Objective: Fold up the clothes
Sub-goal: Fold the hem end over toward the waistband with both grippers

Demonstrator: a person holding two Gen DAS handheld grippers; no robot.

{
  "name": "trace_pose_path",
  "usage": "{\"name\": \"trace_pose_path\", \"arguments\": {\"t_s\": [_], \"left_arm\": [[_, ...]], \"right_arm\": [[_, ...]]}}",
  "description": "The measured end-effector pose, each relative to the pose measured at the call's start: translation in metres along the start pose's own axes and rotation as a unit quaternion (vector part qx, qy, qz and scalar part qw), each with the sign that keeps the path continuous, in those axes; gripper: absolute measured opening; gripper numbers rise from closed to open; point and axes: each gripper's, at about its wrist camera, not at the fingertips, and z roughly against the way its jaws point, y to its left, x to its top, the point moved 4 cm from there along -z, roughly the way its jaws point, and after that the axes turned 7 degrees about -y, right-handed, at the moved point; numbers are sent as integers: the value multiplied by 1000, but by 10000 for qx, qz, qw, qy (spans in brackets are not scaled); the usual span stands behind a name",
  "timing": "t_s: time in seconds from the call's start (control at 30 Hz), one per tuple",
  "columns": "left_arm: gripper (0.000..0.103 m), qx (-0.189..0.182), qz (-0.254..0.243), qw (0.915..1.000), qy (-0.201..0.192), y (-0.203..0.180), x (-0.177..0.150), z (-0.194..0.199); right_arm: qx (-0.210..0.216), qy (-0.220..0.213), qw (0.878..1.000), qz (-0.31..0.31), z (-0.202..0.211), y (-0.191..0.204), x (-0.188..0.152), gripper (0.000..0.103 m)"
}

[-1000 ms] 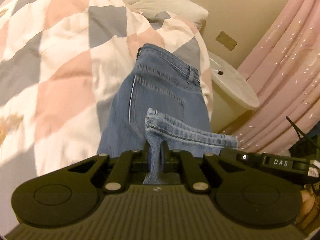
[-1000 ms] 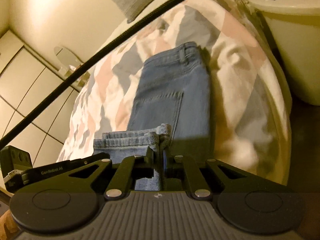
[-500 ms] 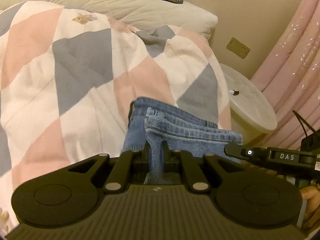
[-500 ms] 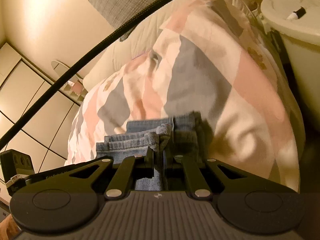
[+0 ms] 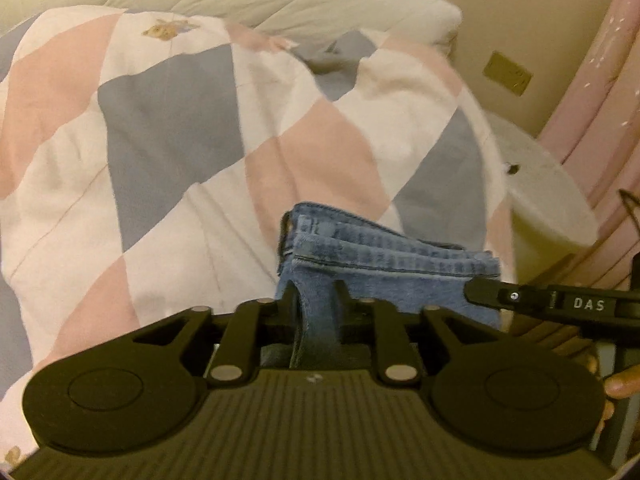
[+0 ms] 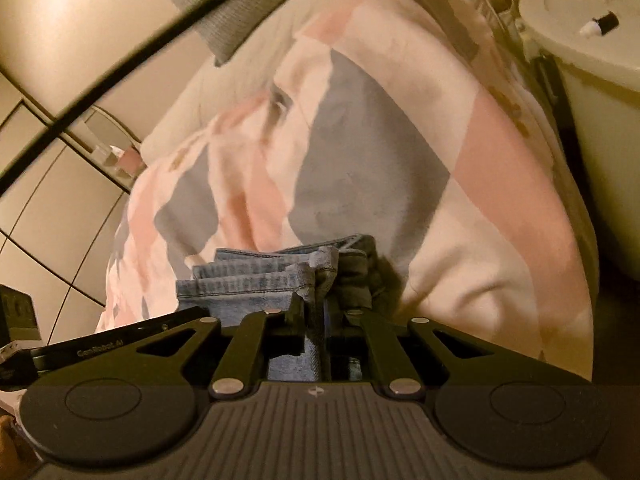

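Jeans [image 5: 384, 264] lie doubled on the bed [image 5: 168, 128], hems stacked at the waistband, long axis running across between my two grippers: left gripper [image 5: 316, 300] has its jaws clamped on the left hem corner, right gripper [image 6: 320, 308] likewise on the right corner, neither nearer. Judged next: set the hems down square on the band. Left view shows the layered edge and a side table [image 5: 552, 196]; right view alone shows the wardrobe [image 6: 44, 200] and a cable [image 6: 140, 48].
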Motion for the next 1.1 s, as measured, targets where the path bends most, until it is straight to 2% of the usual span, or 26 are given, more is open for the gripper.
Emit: {"name": "trace_pose_path", "arguments": {"t_s": [0.07, 0.1, 0.17, 0.2, 0.23, 0.3, 0.33, 0.4, 0.5, 0.6, 0.7, 0.77, 0.83, 0.9, 1.0, 1.1], "left_arm": [[24, 120, 16, 9999, -75, 4, 4, 8], [25, 258, 7, 9996, -150, 7, 5, 15], [24, 553, 3, 9980, -301, 15, 8, 33], [24, 661, 19, 9971, -367, 20, 8, 44], [24, 707, 1, 9966, -419, 23, 6, 56], [24, 678, -86, 9965, -474, 24, -3, 84], [24, 557, -151, 9974, -437, 21, -11, 96], [23, 249, -331, 9988, -253, 11, -36, 120], [18, -172, -634, 9978, 133, -7, -86, 149], [16, -382, -759, 9948, 554, -12, -138, 172], [15, -309, -724, 9932, 860, -7, -181, 191], [16, -172, -759, 9920, 997, -1, -207, 202], [13, -4, -736, 9902, 1187, 8, -231, 211], [9, 95, -683, 9894, 1281, 16, -248, 225], [9, 247, -664, 9894, 1265, 20, -264, 255], [11, 416, -580, 9902, 1199, 19, -272, 277]], "right_arm": [[38, 38, 10000, 0, 2, 3, 3, 8], [22, -2, 10000, 91, 6, 6, 4, 20], [-161, -217, 9990, 360, 17, 12, 8, 34], [-350, -407, 9974, 480, 25, 15, 9, 59], [-454, -575, 9958, 542, 34, 16, 10, 73], [-414, -744, 9946, 588, 51, 17, 9, 71], [-311, -695, 9953, 607, 59, 18, 4, 68], [-105, -463, 9966, 674, 74, 23, -12, 53], [187, 59, 9973, 703, 96, 33, -60, 31], [476, 573, 9954, 602, 123, 46, -122, 29], [679, 1148, 9893, 595, 145, 59, -190, 29], [522, 1478, 9847, 756, 153, 62, -232, 29], [176, 1556, 9826, 999, 163, 60, -259, 28], [-62, 1534, 9833, 981, 174, 58, -270, 29], [-235, 1395, 9851, 976, 194, 59, -271, 30], [-96, 1155, 9888, 936, 208, 67, -272, 30]]}}
